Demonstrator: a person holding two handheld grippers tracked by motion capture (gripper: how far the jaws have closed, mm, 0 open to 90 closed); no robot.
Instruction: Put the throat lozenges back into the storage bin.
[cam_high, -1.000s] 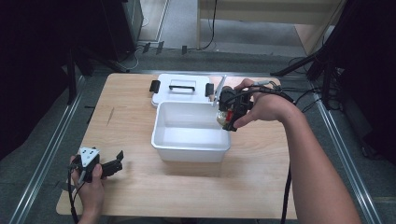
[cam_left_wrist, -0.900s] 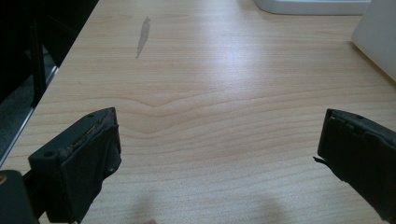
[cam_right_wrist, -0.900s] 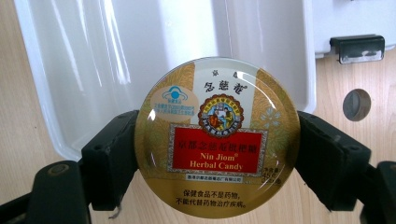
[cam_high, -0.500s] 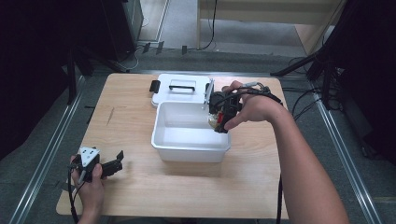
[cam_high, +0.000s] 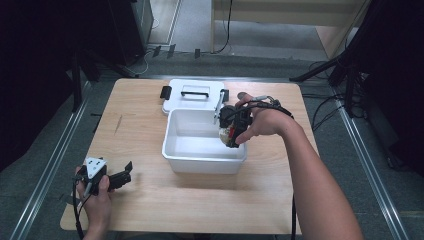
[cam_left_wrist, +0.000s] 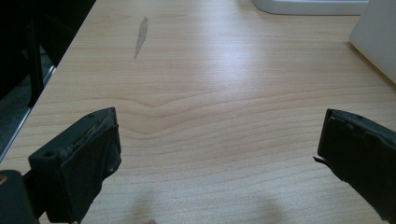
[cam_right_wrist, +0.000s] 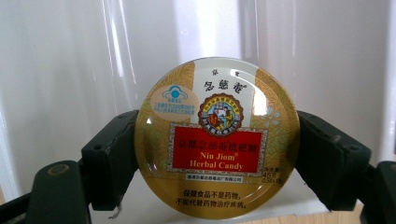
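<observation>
On the wooden table (cam_high: 150, 210) the right gripper (cam_high: 231, 134), jaws clamped on the round candy tin (cam_right_wrist: 217, 137), has come lower into the white bin (cam_high: 202, 162), so release looks near, while the left gripper (cam_high: 120, 177) rests aside, jaws wide and empty.

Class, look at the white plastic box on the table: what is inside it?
The white box shows a bare white floor. The right gripper holds a round candy tin over its right end, hiding the corner beneath.

Recording lab, wooden table (cam_high: 150, 125), floor rails (cam_high: 47, 170), trailing cables (cam_high: 325, 107), dark surroundings
</observation>
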